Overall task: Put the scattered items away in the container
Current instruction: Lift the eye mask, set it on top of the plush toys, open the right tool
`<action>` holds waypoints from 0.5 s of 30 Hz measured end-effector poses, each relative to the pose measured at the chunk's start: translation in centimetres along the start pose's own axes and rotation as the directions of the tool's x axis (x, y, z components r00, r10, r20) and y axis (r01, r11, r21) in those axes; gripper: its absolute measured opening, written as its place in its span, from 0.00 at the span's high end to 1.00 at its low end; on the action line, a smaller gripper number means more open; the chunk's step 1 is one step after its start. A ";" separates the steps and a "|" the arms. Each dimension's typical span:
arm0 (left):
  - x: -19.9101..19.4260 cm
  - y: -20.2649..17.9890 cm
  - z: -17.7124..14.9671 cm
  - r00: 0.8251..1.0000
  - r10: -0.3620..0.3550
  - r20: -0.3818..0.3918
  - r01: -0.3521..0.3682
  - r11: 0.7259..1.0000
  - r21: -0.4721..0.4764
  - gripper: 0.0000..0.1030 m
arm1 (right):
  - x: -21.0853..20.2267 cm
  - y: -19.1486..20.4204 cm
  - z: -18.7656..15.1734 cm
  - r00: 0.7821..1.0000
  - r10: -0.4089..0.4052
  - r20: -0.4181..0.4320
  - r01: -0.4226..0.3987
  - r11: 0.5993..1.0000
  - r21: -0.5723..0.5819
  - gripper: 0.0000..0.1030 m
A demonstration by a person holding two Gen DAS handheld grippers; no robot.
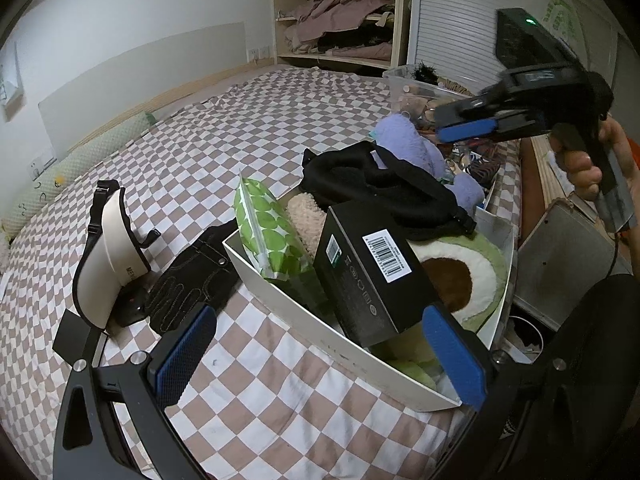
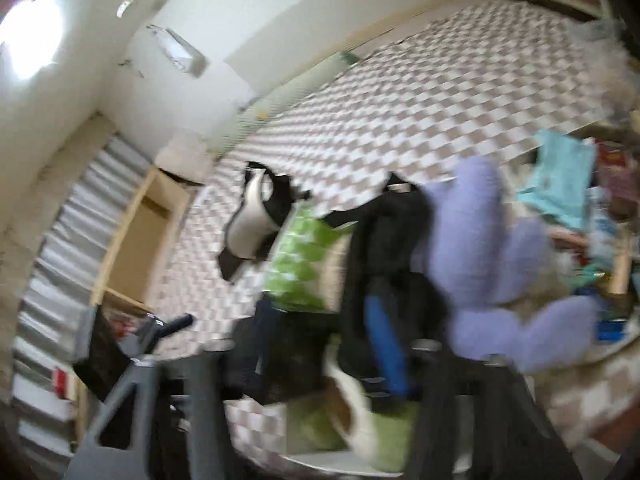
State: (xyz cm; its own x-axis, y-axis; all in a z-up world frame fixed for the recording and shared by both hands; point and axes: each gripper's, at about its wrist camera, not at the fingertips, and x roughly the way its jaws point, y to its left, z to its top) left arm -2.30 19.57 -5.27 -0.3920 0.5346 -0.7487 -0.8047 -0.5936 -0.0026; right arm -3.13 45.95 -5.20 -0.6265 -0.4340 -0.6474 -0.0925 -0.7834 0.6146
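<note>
The white container (image 1: 360,344) stands on the checked bed, packed with a green dotted pouch (image 1: 268,236), a black barcode box (image 1: 368,276), an avocado plush (image 1: 464,276) and a black garment (image 1: 384,184). My left gripper (image 1: 320,356) is open wide at the container's near corner and holds nothing. Outside the container lie a white-and-black visor (image 1: 108,256) and a black denim piece (image 1: 192,276). A hand carries my right gripper (image 1: 440,120) above the purple plush (image 1: 412,144). In the blurred right wrist view that gripper (image 2: 324,340) has its fingers slightly apart over the black garment (image 2: 388,232), gripping nothing.
A clear tub (image 1: 416,84) of clutter stands behind the container at the bed's right edge. A grey case (image 1: 560,256) lies on the floor to the right. A green bolster (image 1: 80,172) lines the wall side. Shelves (image 1: 340,20) with clothes stand at the back.
</note>
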 end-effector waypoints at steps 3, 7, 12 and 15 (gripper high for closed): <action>0.0 0.0 -0.1 1.000 0.002 -0.003 -0.002 1.000 -0.001 0.00 | 2.9 -0.6 -0.2 0.996 0.021 -0.084 -0.018 0.999 0.029 0.75; -0.1 0.1 -0.3 1.000 0.009 -0.008 -0.009 1.000 -0.006 0.00 | 6.1 -1.8 -1.0 0.977 -0.066 -0.205 0.068 0.998 0.002 0.75; -0.2 0.5 -0.3 1.000 0.011 -0.007 -0.011 1.000 -0.021 0.00 | 5.8 -3.5 -1.6 0.957 -0.182 -0.226 0.179 0.983 -0.033 0.75; -0.3 0.6 -0.2 1.000 0.015 -0.001 -0.015 0.999 -0.031 0.00 | 5.0 -3.2 -1.7 0.960 -0.186 -0.211 0.182 0.983 -0.039 0.75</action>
State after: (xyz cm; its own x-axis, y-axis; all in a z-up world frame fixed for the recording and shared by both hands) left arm -2.62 18.94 -5.15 -0.4031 0.5250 -0.7495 -0.7846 -0.6198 -0.0122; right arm -4.66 45.57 -11.15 -0.4212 -0.3647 -0.8304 -0.1744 -0.8660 0.4687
